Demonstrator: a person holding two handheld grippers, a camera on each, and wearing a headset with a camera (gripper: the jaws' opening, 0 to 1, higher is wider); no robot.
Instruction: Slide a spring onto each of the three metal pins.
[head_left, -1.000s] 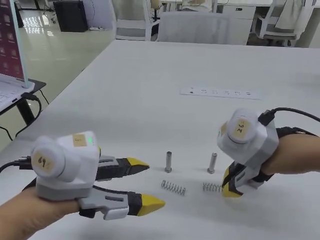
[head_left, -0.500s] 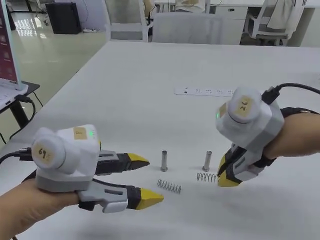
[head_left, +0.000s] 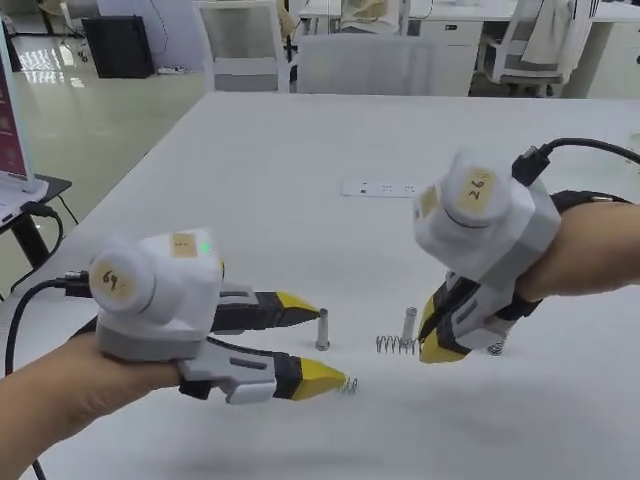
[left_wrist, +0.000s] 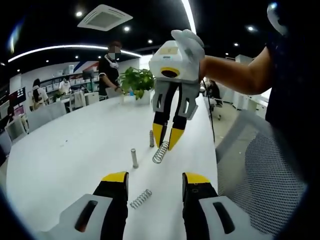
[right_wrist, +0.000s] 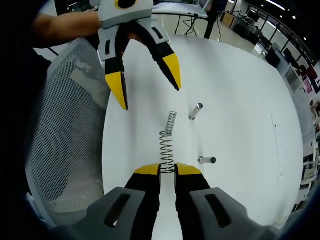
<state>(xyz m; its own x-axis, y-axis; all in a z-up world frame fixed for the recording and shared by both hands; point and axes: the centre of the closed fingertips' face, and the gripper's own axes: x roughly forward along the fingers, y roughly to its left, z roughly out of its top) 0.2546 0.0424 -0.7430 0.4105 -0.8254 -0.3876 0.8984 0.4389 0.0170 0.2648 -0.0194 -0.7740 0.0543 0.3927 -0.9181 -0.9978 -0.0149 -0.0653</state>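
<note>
The right gripper (head_left: 432, 345) is keeping its fingers closed on one end of a spring (head_left: 395, 345). The spring is projecting from the fingertips, just beside an upright metal pin (head_left: 408, 325) on the white worktop (head_left: 300, 170). The left gripper (head_left: 322, 342) is hovering with its fingers open. A second spring (head_left: 348, 384) is lying on the worktop at its lower fingertip, near a second pin (head_left: 322, 328), also standing upright.

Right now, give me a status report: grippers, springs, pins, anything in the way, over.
Right gripper shut on a spring. Left gripper open, second spring on table by its tips. Two pins upright, bare. Left gripper close beside the pins.
</note>
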